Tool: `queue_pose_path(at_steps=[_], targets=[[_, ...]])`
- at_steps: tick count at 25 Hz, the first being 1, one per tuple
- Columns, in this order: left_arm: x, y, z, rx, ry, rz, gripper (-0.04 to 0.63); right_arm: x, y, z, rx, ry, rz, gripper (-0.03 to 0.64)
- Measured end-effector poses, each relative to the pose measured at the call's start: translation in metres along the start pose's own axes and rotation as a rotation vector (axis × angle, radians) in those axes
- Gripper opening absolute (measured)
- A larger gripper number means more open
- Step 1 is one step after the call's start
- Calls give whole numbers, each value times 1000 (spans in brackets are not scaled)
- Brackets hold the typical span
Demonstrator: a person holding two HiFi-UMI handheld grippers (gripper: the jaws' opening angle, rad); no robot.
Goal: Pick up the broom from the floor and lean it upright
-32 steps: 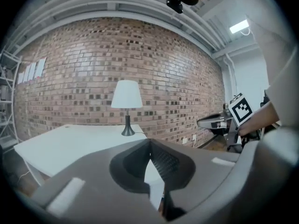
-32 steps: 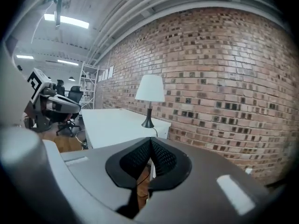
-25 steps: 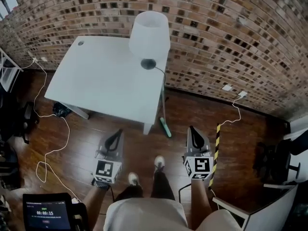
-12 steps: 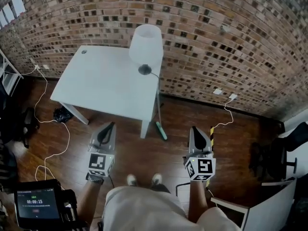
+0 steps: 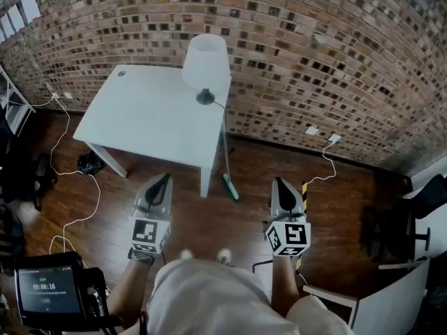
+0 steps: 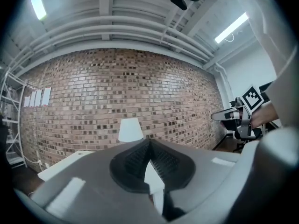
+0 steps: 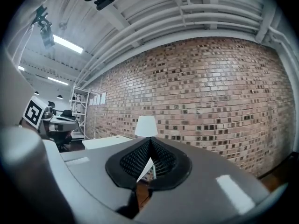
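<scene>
Against the bench (image 5: 143, 117) corner the broom (image 5: 230, 186) seems to lean upright; left tool (image 5: 163, 179) and right tool (image 5: 279, 182) hang pressed together, empty.

The broom (image 5: 225, 155) is seen standing nearly upright, propped against the right-hand edge of the white bench (image 5: 147, 117), close to the brick wall (image 5: 314, 61). Its thin, pale handle (image 5: 224, 138) is tilted slightly, with the upper end laid at the bench's edge. Its narrow teal-green head (image 5: 230, 187) is set on the dark wooden floor (image 5: 209, 215), just beside the bench's front right leg. No bristle detail can be made out.
</scene>
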State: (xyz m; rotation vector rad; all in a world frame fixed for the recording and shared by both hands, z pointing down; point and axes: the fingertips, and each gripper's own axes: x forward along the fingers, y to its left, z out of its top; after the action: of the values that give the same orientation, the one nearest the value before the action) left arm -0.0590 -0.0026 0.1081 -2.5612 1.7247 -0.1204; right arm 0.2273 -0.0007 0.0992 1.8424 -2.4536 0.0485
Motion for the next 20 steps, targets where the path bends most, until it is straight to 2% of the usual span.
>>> queue_pose_path(at_steps=[9, 15, 20], targets=[[-27, 20, -7, 7, 24, 14, 0, -17, 19, 2, -11, 20, 2, 12], [-46, 15, -8, 106, 40, -45, 0, -38, 39, 1, -38, 50, -5, 12], [-62, 14, -21, 87, 55, -58, 0, -55, 59, -14, -22, 83, 18, 12]])
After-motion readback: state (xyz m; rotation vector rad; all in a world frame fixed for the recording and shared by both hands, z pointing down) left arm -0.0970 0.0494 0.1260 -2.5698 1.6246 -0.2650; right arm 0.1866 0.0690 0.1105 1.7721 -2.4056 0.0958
